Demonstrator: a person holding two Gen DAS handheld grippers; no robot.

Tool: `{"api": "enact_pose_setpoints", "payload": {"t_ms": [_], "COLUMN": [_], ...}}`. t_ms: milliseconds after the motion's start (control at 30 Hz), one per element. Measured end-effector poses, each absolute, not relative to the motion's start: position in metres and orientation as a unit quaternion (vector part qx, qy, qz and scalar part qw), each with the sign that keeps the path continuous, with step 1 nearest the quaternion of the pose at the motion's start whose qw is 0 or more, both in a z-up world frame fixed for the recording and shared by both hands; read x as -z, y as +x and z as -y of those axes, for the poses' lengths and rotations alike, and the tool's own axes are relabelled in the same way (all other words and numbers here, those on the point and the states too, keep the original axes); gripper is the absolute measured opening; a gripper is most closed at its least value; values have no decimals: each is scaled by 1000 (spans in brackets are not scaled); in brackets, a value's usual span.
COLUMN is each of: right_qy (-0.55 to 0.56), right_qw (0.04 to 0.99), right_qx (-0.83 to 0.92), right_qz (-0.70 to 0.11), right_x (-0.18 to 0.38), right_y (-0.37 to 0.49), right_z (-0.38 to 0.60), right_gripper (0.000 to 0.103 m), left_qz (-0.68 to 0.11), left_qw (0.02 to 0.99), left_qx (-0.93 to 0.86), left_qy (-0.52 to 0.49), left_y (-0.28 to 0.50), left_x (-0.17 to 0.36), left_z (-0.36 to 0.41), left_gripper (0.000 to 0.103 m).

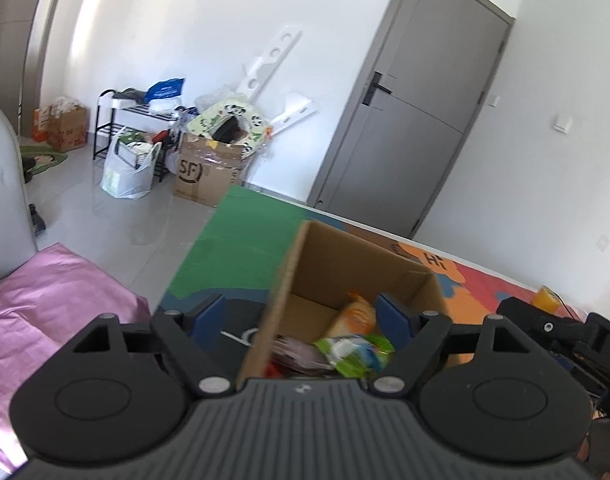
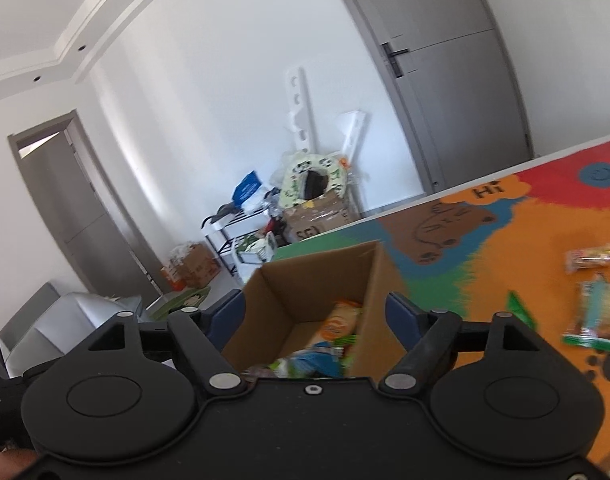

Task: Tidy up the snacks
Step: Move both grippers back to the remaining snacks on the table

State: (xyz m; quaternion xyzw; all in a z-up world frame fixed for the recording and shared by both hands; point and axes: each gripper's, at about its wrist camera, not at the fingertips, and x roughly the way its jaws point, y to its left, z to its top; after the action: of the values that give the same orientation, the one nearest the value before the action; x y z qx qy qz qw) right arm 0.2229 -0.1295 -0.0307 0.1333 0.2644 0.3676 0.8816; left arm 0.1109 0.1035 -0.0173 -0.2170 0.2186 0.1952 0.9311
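— Snacks are to be accounted for, starting from the tongs. How is the left gripper (image 1: 301,316) seen?

— Its jaws are spread wide and nothing is pinched between them. The near left wall of the cardboard box (image 1: 345,264) is straddled: one blue pad is seen outside that wall, the other inside the box, above the packets.

— And the right gripper (image 2: 315,312)?

— It is likewise held wide apart with nothing gripped. The open box (image 2: 317,276) is framed between its fingers; whether the walls are touched cannot be told.

— What is contained in the box?

— An orange snack bag (image 1: 355,316) is propped against the far right side, and a green-and-white packet (image 1: 351,354) is piled in front of it with other wrappers, which are blurred.

— Is anything left outside?

— Two packets are seen on the colourful mat (image 2: 505,248) to the right of the box: a small clear-wrapped snack (image 2: 591,258) and, nearer, a pale blue-and-green packet (image 2: 595,314). Both are well apart from the box.

— And farther out?

— A grey door (image 1: 417,120) and a pile of boxes and bags (image 1: 209,160) are seen against the white wall.
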Motion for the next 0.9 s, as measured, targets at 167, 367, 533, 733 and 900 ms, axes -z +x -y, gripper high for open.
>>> {"api": "enact_pose_setpoints", "payload": {"t_ms": [167, 367, 533, 733, 900], "right_qy": [144, 157, 157, 169, 169], "right_qw": [889, 897, 908, 913, 922], "right_qx": [-349, -327, -301, -281, -249], "right_qz": [-259, -253, -247, -242, -243], "right_x": [30, 33, 36, 39, 40], "right_y": [220, 217, 215, 215, 215], "right_z": [157, 189, 213, 249, 276], "right_gripper": [84, 89, 97, 103, 103], "left_qz": [-220, -223, -225, -225, -228], "left_qw": [938, 944, 947, 949, 951], "left_qx": [-177, -156, -143, -139, -129], "left_qy": [-199, -187, -177, -172, -164], "left_y": [116, 122, 127, 133, 139], "left_x": [13, 10, 9, 8, 8], "left_z": [-79, -52, -32, -9, 11], "left_gripper": [84, 84, 84, 85, 89]}}
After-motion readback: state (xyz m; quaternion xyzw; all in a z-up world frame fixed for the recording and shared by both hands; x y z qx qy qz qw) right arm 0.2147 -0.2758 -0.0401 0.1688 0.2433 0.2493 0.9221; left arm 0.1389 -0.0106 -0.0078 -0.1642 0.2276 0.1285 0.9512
